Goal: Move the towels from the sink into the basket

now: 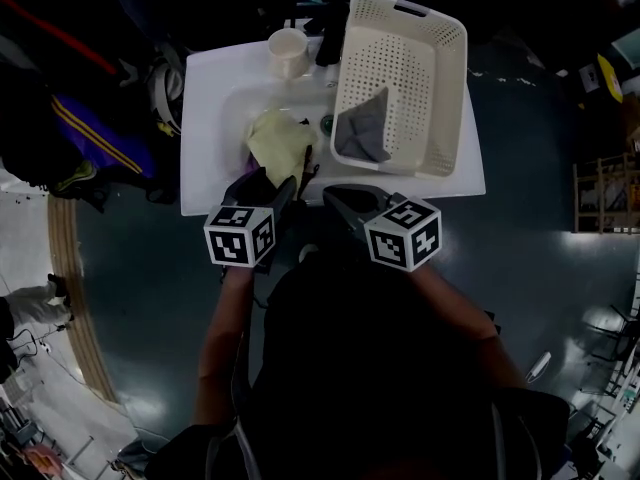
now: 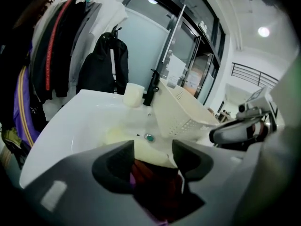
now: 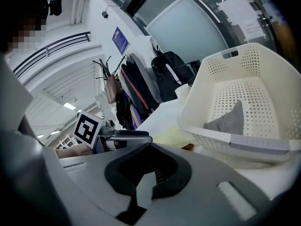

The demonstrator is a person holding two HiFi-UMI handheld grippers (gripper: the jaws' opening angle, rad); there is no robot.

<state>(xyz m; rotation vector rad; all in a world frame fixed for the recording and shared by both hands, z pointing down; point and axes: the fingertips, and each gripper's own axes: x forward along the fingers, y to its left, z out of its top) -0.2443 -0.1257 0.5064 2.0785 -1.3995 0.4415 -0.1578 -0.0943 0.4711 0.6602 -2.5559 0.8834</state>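
The left gripper (image 2: 153, 155) is held with its jaws well apart and nothing clamped; in the gap just past its tips a crumpled dark red cloth (image 2: 151, 179), taken to be a towel, is seen, with no pad pressed on it so far as can be judged. Just beyond that cloth and partly over it, a pale yellow soft towel (image 1: 279, 142) is bunched in the bowl of the white ceramic sink (image 2: 66, 126). Both are judged light, limp and easily compressed, possibly damp and so a little heavier and clingy; a raised fold near the middle of a bundle is thought the best place to pinch, since a corner grip would leave the rest trailing over the sink edge. The right gripper (image 3: 149, 169) is closed on itself, with nothing in it, and is held beside the left one at the sink's front edge. Ahead of it and slightly to its right, a cream perforated plastic basket (image 3: 212, 122) stands on the counter, and one grey folded towel (image 3: 231, 118) is lying in it. Farthest from the left gripper, a cream cup (image 2: 134, 94) and a black tap (image 2: 151, 85) are set at the back of the sink
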